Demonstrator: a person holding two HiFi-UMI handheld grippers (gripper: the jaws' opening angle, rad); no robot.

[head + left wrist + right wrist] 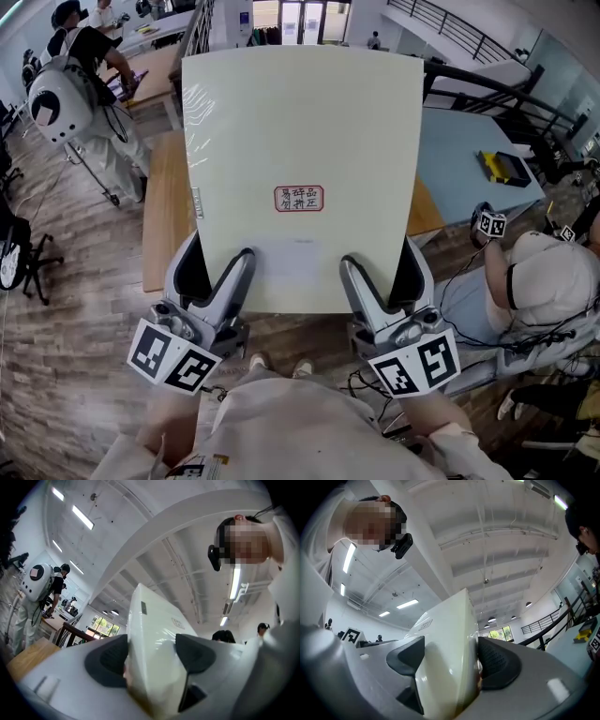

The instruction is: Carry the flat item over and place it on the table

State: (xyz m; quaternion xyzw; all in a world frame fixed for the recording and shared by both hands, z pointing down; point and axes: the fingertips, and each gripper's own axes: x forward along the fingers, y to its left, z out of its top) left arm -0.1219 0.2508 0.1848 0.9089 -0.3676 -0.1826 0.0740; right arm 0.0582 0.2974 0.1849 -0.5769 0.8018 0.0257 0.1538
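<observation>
A large cream-white flat panel (300, 150) with a small red-bordered label (299, 198) is held level in front of me, covering most of the wooden table (161, 206) beneath. My left gripper (217, 272) is shut on the panel's near edge at the left, and my right gripper (384, 274) is shut on the near edge at the right. In the left gripper view the panel's edge (152, 653) is wedged between the dark pads (105, 660). The right gripper view shows the panel (447, 658) clamped between its pads (499, 660) the same way.
A light blue table (464, 159) with a yellow and black item (503, 167) stands at the right. A person in a white cap (548, 281) sits close at the right. Another person with a white backpack (61, 98) stands at the far left. Black railings (487, 94) run behind.
</observation>
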